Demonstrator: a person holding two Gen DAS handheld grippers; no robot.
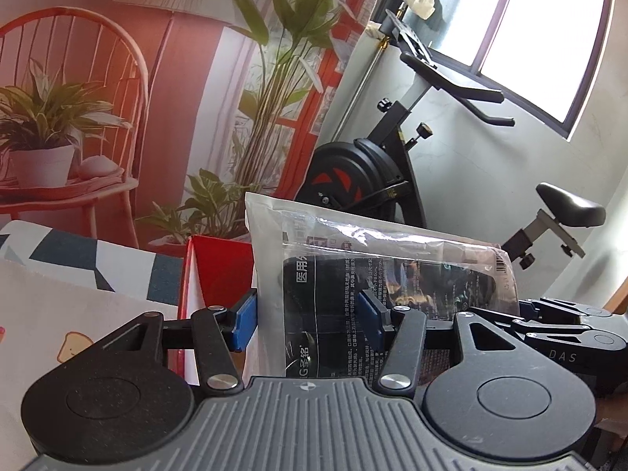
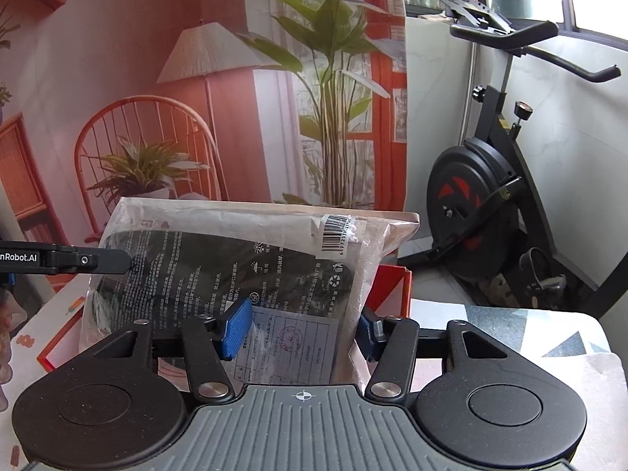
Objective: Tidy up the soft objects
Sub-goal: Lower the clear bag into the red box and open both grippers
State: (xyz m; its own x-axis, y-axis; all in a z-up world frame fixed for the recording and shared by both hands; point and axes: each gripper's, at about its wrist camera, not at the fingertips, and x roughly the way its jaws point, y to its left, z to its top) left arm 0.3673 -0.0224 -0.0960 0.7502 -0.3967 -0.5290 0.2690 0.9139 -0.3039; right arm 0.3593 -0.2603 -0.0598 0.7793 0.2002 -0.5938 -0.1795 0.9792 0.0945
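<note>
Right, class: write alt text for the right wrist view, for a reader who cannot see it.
A clear plastic packet of black masks, barcode at its top, stands between the blue pads of the right hand-held gripper, above a red box. An exercise bike stands behind.

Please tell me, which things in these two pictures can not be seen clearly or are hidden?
- Red box interior: both views, hidden by the plastic package.
- Package's lower edge: both views, hidden behind each gripper body.
- Package's small print: both views, too small and glare-blurred.
- Left gripper grip: pads flank the package; contact unclear.
- Right gripper: likewise.
</note>
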